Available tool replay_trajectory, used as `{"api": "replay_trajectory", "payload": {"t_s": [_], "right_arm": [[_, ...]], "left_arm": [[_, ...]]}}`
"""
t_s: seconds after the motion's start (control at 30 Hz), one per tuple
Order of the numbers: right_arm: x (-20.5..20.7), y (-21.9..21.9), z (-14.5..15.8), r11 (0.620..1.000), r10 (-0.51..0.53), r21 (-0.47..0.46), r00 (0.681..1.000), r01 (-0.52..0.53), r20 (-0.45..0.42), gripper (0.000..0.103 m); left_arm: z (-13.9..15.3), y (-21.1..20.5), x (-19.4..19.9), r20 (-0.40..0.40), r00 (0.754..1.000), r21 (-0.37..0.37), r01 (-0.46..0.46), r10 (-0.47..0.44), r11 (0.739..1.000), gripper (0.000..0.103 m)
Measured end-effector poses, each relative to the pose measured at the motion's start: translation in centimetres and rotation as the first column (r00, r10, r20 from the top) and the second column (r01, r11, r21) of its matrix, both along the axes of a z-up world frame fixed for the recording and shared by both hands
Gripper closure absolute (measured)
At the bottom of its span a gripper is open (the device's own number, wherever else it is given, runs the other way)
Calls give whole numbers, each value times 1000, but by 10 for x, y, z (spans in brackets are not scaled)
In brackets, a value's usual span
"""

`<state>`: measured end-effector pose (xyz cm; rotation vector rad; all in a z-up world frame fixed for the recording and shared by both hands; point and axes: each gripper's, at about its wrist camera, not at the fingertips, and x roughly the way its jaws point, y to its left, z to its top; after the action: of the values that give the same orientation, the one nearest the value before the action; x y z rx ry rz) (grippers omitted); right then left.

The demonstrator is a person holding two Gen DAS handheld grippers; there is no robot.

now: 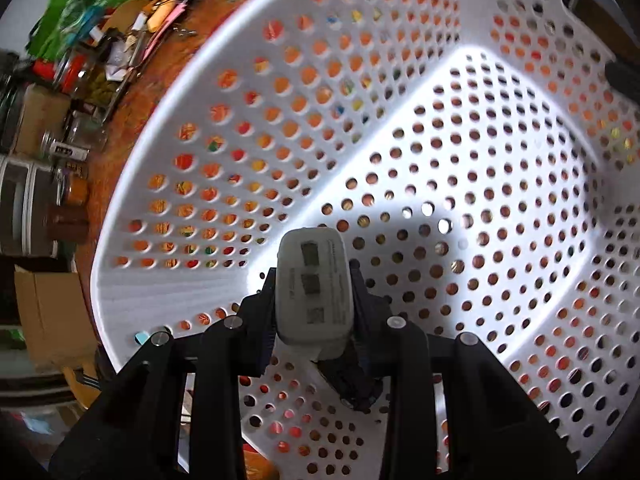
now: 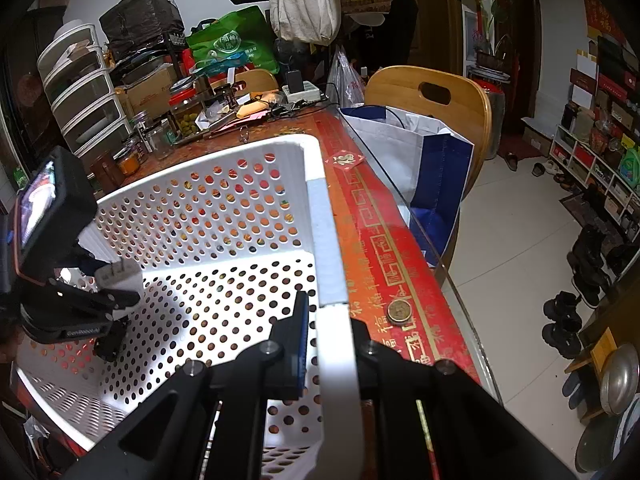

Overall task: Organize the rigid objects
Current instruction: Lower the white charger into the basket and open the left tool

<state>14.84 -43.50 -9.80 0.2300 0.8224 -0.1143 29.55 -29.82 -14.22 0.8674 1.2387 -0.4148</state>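
The white charger sits pinched between the fingers of the left gripper, label side up, hanging inside the white basket above its perforated floor and apparently not touching it. In the right wrist view the charger shows its prongs pointing toward the far wall, so it is carried by its flat sides, which probably gives the pads the widest, firmest faces to press on. Its shadow falls on the floor just beneath, which suggests it is low enough to be let go without a hard drop.

The right gripper straddles the basket's near rim, one finger inside the wall and one outside; it looks clamped on the rim, most likely to keep the light basket from sliding on the table while the other hand works. The basket holds nothing else that can be seen.

A coin lies on the red cloth just outside the rim, and jars and clutter crowd the far end
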Motion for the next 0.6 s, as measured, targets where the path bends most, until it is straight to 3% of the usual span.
{"api": "replay_trajectory", "payload": {"t_s": [0.1,0.17,0.3,0.47,0.6], "right_arm": [[0,0,0,1000,1,-2,1000,-1,-2,95],[0,0,0,1000,1,-2,1000,-1,-2,95],[0,0,0,1000,-2,-4,1000,2,-7,95],[0,0,0,1000,-6,-14,1000,6,-12,95],[-2,1,0,1000,-7,-19,1000,6,-14,95]], "left_arm": [[-10,-3,2,-42,999,36,21,-19,999,63],[-12,-5,1,-50,998,39,31,-29,999,42],[14,-3,-7,88,995,-16,50,-48,999,25],[69,24,-14,224,974,-166,10,28,986,13],[123,62,-18,295,949,-320,-13,112,947,12]]}}
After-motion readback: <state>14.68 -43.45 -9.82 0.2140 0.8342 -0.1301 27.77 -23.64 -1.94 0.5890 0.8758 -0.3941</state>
